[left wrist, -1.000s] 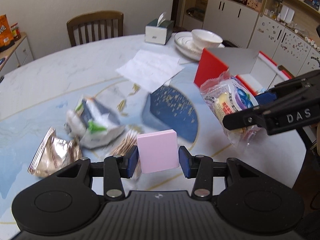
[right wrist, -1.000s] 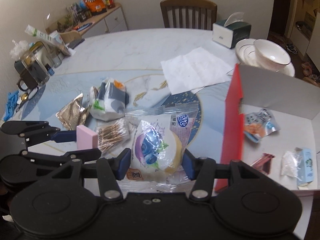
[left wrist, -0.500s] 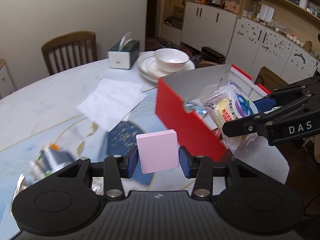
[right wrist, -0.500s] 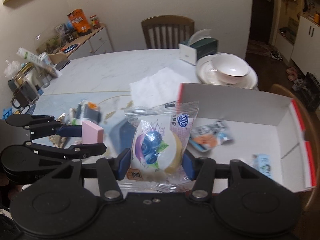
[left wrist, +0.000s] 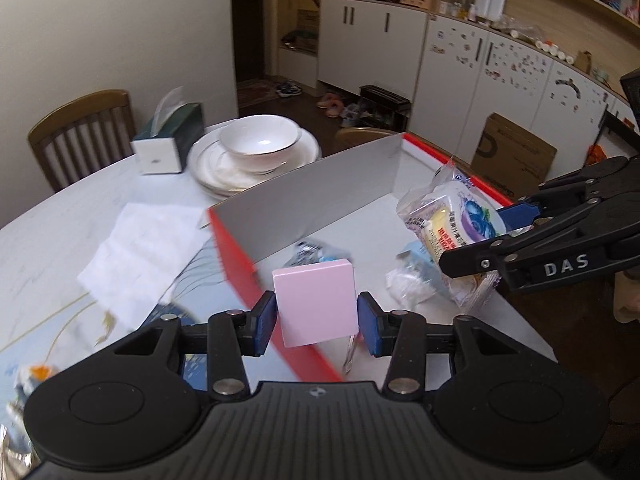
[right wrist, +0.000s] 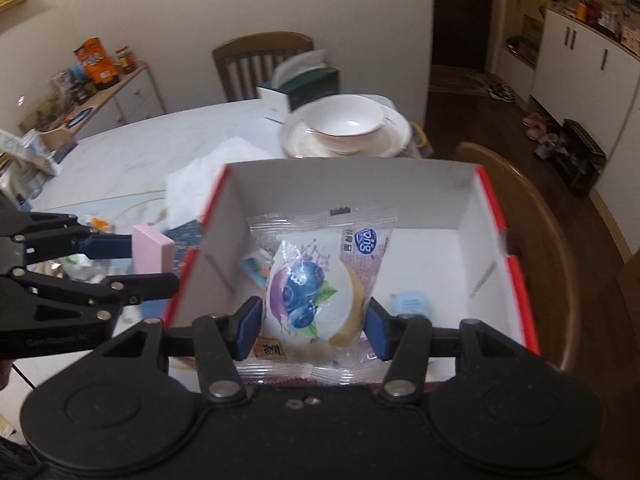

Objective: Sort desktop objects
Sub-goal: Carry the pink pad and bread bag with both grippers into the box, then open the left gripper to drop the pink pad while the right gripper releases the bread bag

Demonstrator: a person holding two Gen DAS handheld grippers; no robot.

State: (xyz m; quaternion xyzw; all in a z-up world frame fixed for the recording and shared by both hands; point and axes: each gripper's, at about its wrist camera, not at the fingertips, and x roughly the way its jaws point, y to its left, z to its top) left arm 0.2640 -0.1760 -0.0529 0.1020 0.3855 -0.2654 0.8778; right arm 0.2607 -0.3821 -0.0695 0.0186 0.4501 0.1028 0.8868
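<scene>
My left gripper (left wrist: 317,322) is shut on a pink block (left wrist: 316,302) and holds it above the near red edge of the red-and-white box (left wrist: 320,188). It also shows in the right wrist view (right wrist: 132,264), beside the box's left wall (right wrist: 224,240), with the pink block (right wrist: 152,250) in it. My right gripper (right wrist: 314,328) is shut on a clear blueberry pastry packet (right wrist: 316,280) and holds it over the inside of the box. The packet (left wrist: 456,222) and right gripper (left wrist: 480,236) also show in the left wrist view, above the box floor.
Small packets (left wrist: 408,284) and a blue packet (right wrist: 410,302) lie in the box. Stacked plates with a bowl (left wrist: 258,146), a tissue box (left wrist: 168,140) and a white paper sheet (left wrist: 140,252) lie on the marble table. Wooden chairs (right wrist: 516,200) stand around it.
Both grippers have swung right from the table's cluttered middle to the box, carrying the pink block and the pastry packet. The packet is now over the box interior.
</scene>
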